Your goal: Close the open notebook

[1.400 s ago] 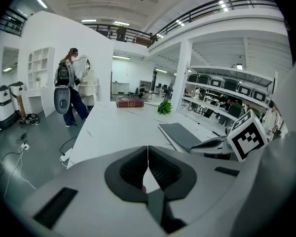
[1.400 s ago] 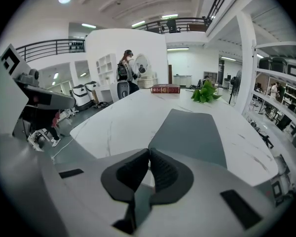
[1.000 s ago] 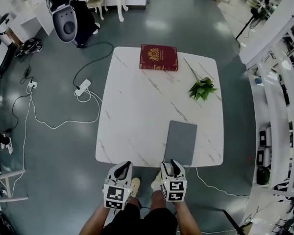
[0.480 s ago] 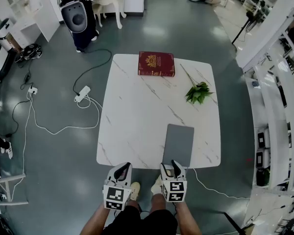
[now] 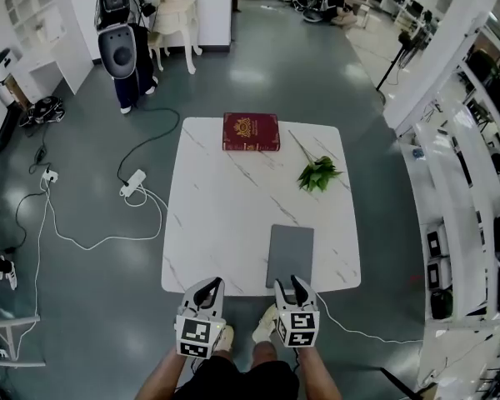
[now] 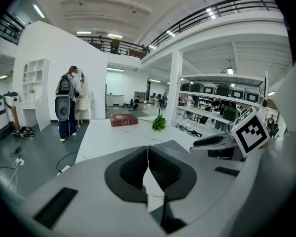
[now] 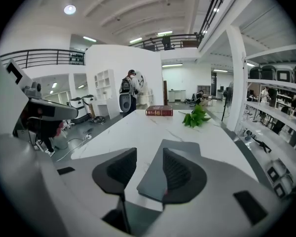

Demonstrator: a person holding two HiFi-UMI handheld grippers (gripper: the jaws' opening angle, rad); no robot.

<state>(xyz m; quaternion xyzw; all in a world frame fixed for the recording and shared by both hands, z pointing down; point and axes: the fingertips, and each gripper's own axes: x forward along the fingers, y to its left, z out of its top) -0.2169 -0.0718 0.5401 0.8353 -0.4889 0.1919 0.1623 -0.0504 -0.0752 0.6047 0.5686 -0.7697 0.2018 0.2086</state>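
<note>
Off the table's (image 5: 225,207) near edge, that's where you've got both tongs in the head view, over your own legs and clear of the marble. The left tongs (image 5: 209,285) and the right tongs (image 5: 289,283) hang side by side, touching nothing. And look at the notebook (image 5: 290,255): it lies flat on the table by that near edge, right of centre, grey cover up, no pages showing. To my eye it's already closed, which would explain why you're holding off rather than reaching in. At the table's far edge sits a red book (image 5: 251,132), with a green sprig (image 5: 317,173) toward the far right corner, both well out of the action.

Over to the left gripper view: jaws pressed together, nothing between them, pointing along the table toward its far edge. An idle tool, I'd say, tucked shut so it snags nothing.

Right gripper view now: the jaws stand a narrow gap apart and have just been closing, yet nothing sits between the pads. The notebook lies beyond them on the table, apart from both jaws. That lines you up with it, should the cover need a last press flat.
</note>
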